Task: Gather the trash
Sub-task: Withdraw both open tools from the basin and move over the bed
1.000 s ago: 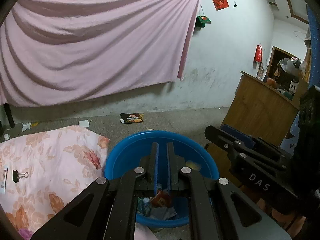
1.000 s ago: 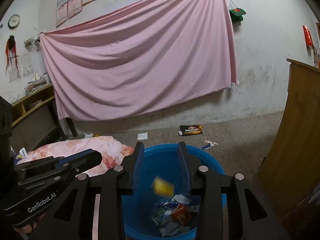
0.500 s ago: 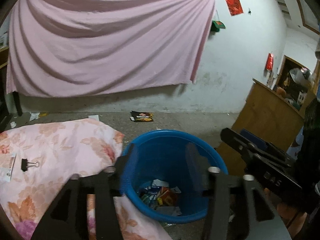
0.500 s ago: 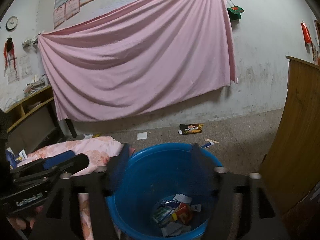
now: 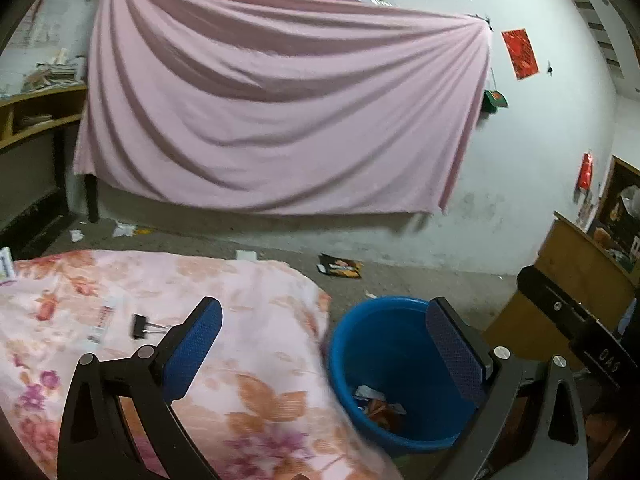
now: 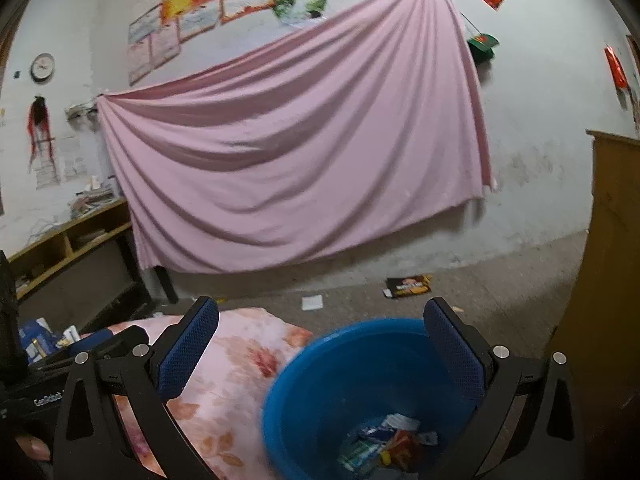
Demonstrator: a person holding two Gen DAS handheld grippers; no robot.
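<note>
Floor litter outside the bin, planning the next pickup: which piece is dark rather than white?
The black-and-orange snack wrapper near the wall; the paper scrap beside it is white.

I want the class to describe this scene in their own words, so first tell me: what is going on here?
A person is tidying a room with a two-finger tool in each hand. Both the left gripper and the right gripper have their jaws wide open and hold nothing. A blue bucket beside the floral quilt already holds wrappers. A dark snack packet and a white scrap lie on the floor, not yet collected.
</note>
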